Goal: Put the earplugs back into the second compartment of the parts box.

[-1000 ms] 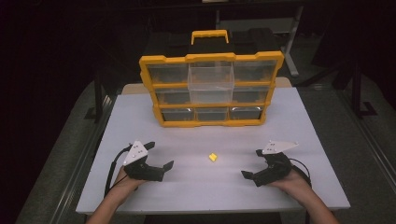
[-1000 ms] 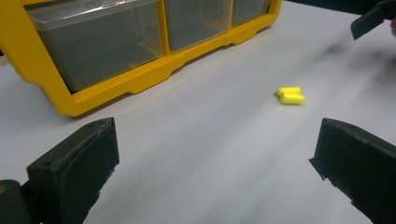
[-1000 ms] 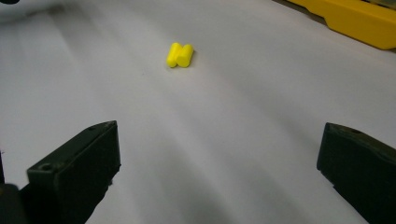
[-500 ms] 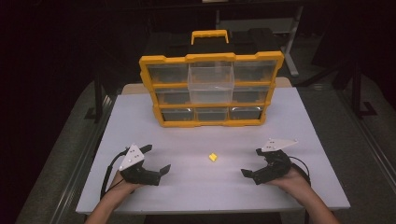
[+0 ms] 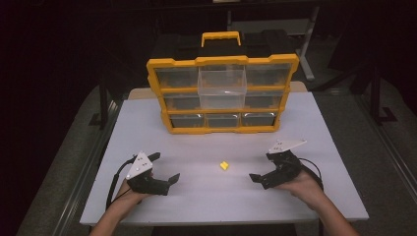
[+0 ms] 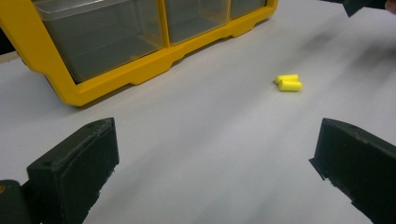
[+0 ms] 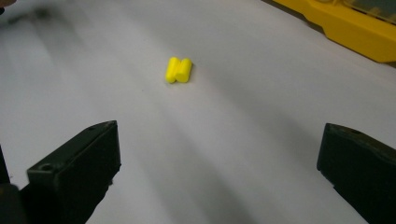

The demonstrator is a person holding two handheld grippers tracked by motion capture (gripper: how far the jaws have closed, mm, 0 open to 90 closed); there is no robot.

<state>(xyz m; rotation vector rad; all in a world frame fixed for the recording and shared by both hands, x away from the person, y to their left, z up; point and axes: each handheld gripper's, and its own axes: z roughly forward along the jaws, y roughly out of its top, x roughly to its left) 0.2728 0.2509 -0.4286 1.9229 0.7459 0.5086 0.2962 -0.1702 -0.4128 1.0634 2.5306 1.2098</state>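
Left gripper lower now (jaws wide, empty)

Two bright yellow earplugs on a white table; yellow-framed organiser with clear drawers; black grippers.

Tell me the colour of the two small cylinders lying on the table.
Bright yellow: the two small foam-like cylinders lie side by side, clearest in the left gripper view.
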